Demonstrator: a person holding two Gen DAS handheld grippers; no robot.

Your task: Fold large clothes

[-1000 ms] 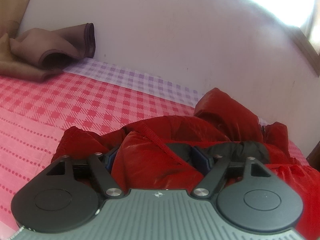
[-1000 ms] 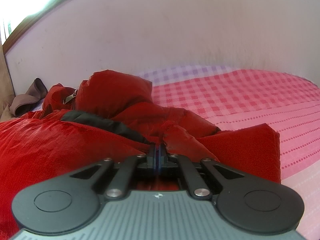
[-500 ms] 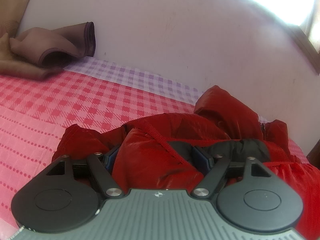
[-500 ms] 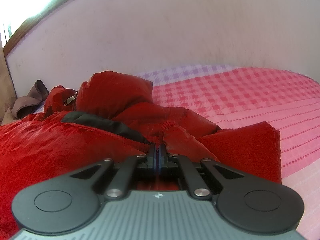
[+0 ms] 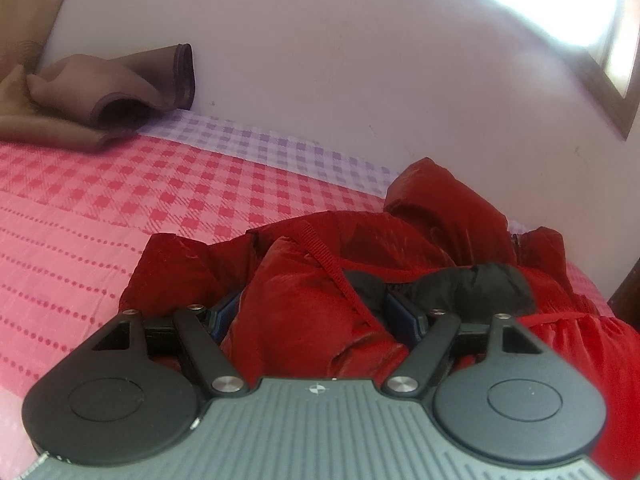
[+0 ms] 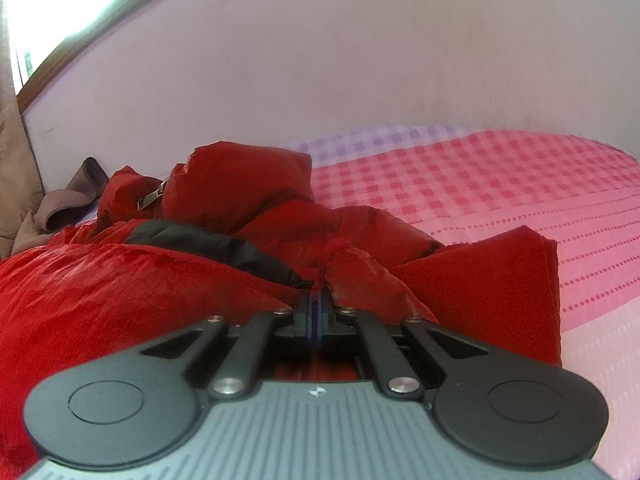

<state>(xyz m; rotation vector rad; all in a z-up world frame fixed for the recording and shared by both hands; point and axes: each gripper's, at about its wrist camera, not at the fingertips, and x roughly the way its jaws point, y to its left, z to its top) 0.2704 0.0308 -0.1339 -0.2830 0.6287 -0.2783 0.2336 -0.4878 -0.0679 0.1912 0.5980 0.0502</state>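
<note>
A puffy red jacket (image 5: 440, 220) with a black inner lining lies crumpled on a pink checked bedsheet (image 5: 120, 208). My left gripper (image 5: 312, 304) has its jaws wide apart around a thick wad of the jacket. The fabric fills the gap and presses against both blue pads. In the right wrist view the same jacket (image 6: 120, 288) spreads out to the left, its hood bunched near the wall. My right gripper (image 6: 316, 300) is shut, with a thin gathered fold of red fabric pinched at its tips.
A brown folded cloth (image 5: 100, 84) lies at the bed's far corner against the pale wall (image 5: 360, 60), and shows small in the right wrist view too (image 6: 60, 208). A bright window (image 6: 40, 20) sits high on that wall. Bare sheet (image 6: 520, 200) stretches right of the jacket.
Almost nothing differs. Both grippers keep their hold on the jacket, and the views have only drifted slightly.
</note>
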